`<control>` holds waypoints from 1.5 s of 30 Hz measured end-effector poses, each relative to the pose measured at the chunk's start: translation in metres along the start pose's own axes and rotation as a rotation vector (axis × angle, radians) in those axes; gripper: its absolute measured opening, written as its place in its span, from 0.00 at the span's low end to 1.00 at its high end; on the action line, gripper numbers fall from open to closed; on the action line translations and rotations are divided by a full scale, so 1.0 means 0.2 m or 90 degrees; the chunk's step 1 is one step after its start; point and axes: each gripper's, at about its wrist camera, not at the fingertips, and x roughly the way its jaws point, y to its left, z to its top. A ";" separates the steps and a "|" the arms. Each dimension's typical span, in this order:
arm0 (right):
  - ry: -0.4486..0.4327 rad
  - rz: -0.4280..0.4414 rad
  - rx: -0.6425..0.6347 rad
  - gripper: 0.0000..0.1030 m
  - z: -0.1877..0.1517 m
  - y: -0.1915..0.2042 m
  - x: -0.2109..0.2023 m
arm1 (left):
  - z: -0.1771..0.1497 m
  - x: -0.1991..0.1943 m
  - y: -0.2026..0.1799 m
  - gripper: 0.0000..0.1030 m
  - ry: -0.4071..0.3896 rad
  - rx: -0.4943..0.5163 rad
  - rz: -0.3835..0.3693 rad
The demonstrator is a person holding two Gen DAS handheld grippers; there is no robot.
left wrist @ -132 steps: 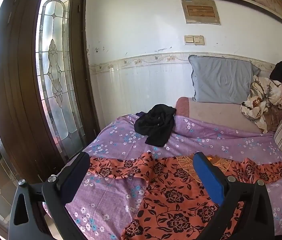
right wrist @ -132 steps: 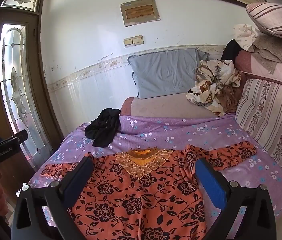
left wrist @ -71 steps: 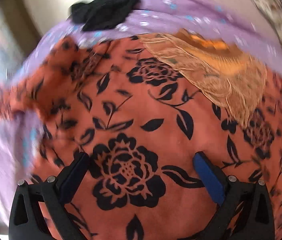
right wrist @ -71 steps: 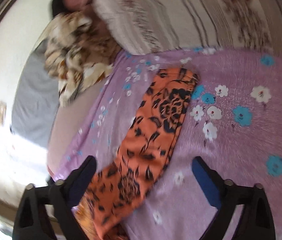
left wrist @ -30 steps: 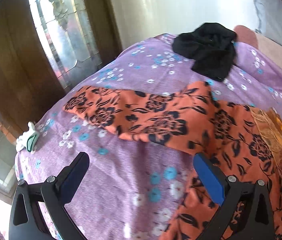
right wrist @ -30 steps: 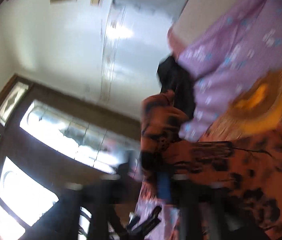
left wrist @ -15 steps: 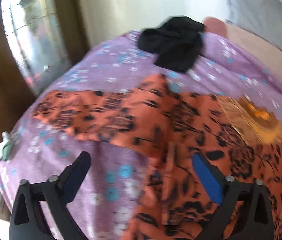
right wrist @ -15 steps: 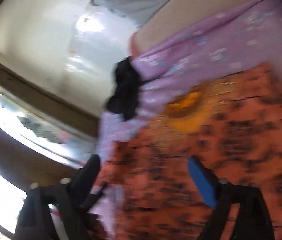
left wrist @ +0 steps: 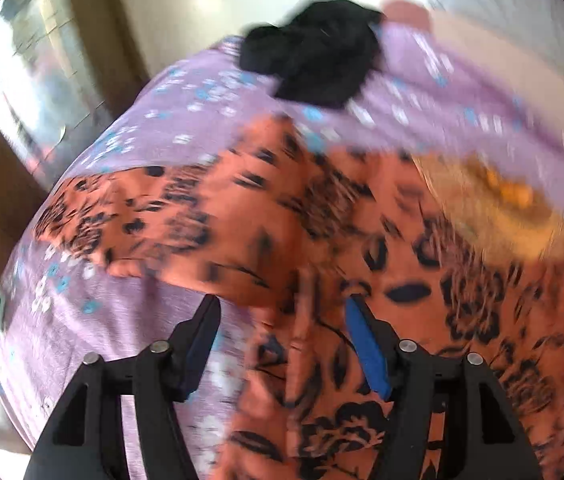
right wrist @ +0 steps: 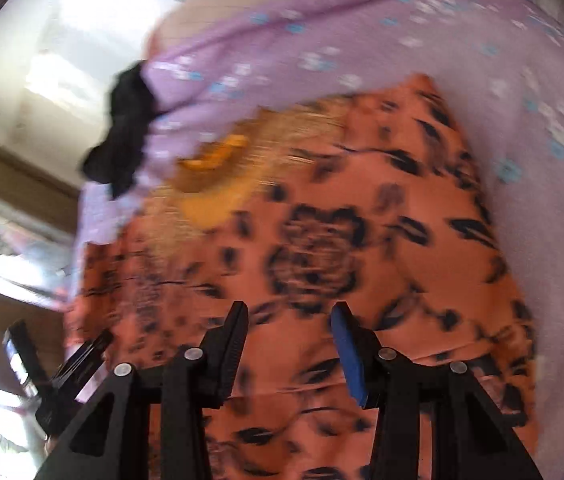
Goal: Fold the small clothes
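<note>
I am looking down both grippers at an orange dress (left wrist: 362, 240) with black flowers, which is lying spread on the purple flowered bedsheet (left wrist: 186, 128). Its gold embroidered neckline (right wrist: 218, 176) is pointing toward the far end of the bed, toward the black garment (left wrist: 314, 64) bunched on the sheet beyond it, so the dress's long axis is running from that neckline back toward me. One sleeve (left wrist: 130, 212) is stretching out sideways from the dress, across the sheet and toward the glazed door. Both views are blurring with motion, so fine detail is not readable.

The left gripper (left wrist: 282, 312) is hovering over the dress edge just below that sleeve, its jaws standing partly apart with cloth and sheet showing in the gap; I cannot tell whether the fingertips are touching the fabric, and nothing is pinched between them.

The right gripper (right wrist: 288, 316) is poised over the body of the dress, below the neckline and near a large black flower, jaws parted by a moderate gap and gripping nothing. In its view the left gripper's black frame (right wrist: 62, 376) is showing at the dress's door-side edge.
</note>
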 end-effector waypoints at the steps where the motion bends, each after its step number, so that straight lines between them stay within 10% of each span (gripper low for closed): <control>1: -0.010 0.004 -0.017 0.57 -0.01 0.04 -0.01 | 0.01 -0.02 0.06 0.73 -0.007 -0.025 0.001; 10: -0.049 0.048 -0.174 0.68 -0.18 0.39 0.03 | 0.04 0.07 1.00 0.81 0.005 -0.375 0.091; 18: -0.044 0.049 -0.197 0.68 -0.24 0.46 0.10 | -0.02 0.30 1.44 0.80 0.012 -0.544 -0.022; 25: -0.043 0.044 -0.177 0.68 -0.20 0.42 0.13 | 0.13 0.43 1.43 0.67 -0.028 -0.490 0.004; 32: -0.059 0.037 -0.149 0.68 -0.16 0.37 0.14 | 0.22 0.52 1.37 0.07 -0.023 -0.408 0.082; 39: -0.104 0.039 -0.113 0.68 -0.11 0.33 0.07 | 0.37 0.25 1.14 0.05 -0.119 -0.316 0.078; 45: -0.152 0.038 -0.056 0.68 -0.07 0.26 -0.02 | 0.41 -0.23 0.58 0.05 -0.242 -0.129 -0.050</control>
